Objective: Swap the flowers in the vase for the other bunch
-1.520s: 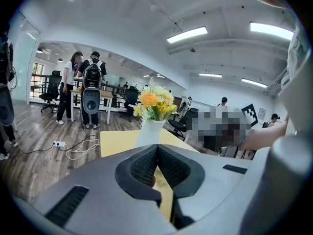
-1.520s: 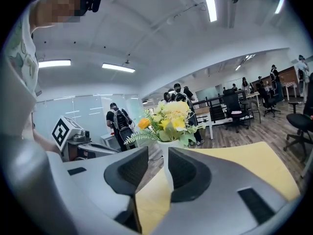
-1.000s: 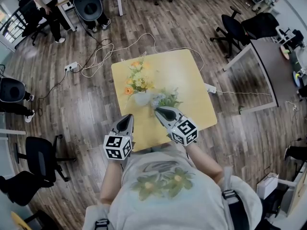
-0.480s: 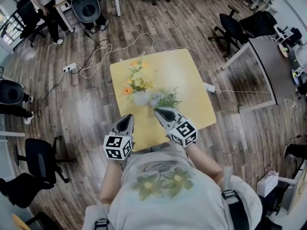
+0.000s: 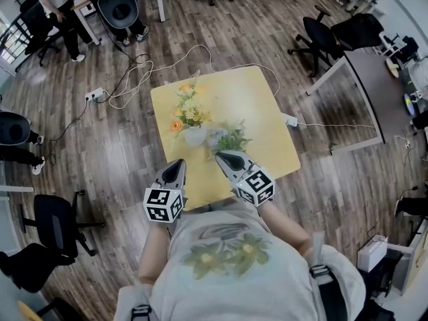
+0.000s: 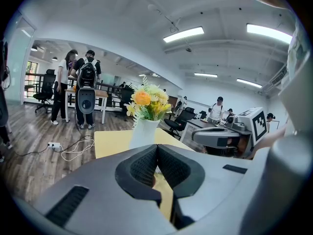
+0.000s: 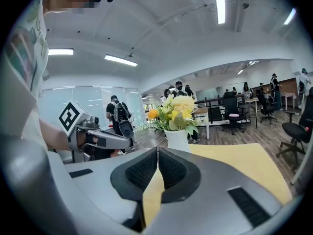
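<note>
Writing: the only print is the black-and-white square marker pattern on the left marker cube (image 5: 164, 206) and the right marker cube (image 5: 256, 184); these are codes, not letters. The person's shirt (image 5: 227, 249) carries a flower print with no wording.

Head view: a yellow table (image 5: 261, 105) has a white vase (image 5: 194, 136) on it holding yellow and orange flowers (image 5: 187, 111). The other bunch (image 5: 232, 139), green leaves with pale blooms, lies flat on the table just right of the vase. The right gripper (image 5: 219, 154) points at that bunch, tips close to it. The left gripper (image 5: 176, 164) sits at the table's near edge, below the vase.

Gripper views only: each shows its own claw clenched, pads meeting at the tips with nothing caught between them and yellow tabletop showing below. Each also shows the vase upright ahead and the opposite gripper off to one side. The lying bunch cannot be made out in either.

Head view only: a white power strip (image 5: 94, 93) with looping cables on the wood floor.
</note>
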`<state>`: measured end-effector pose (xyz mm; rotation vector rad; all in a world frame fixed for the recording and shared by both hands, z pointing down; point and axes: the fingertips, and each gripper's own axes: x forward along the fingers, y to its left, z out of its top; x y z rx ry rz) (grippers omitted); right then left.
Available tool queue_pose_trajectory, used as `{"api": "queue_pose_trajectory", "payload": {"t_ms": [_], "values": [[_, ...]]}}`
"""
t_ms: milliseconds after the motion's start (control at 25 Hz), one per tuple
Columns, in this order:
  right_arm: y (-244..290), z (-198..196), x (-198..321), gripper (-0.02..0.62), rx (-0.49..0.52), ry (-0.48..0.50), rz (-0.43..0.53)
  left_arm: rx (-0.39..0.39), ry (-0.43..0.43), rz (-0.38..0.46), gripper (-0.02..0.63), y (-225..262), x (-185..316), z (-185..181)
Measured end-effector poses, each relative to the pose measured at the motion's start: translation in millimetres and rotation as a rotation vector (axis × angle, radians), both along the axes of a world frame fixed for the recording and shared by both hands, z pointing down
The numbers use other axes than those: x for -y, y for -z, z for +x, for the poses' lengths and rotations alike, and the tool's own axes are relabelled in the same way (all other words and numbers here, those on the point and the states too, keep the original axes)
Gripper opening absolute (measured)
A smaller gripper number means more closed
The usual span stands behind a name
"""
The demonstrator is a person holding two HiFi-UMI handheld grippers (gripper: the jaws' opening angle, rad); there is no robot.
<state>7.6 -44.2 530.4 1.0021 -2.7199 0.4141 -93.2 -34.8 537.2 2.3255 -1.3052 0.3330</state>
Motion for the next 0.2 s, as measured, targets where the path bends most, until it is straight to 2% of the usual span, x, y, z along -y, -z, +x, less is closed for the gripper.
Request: {"api": "queue_pose_trajectory", "payload": {"t_ms": [200], "values": [[1.2, 6.3, 0.2, 0.043, -0.011, -0.003, -0.005, 0.001, -0.004, -0.004, 0.015, 1.7, 1.3, 4.6]]}}
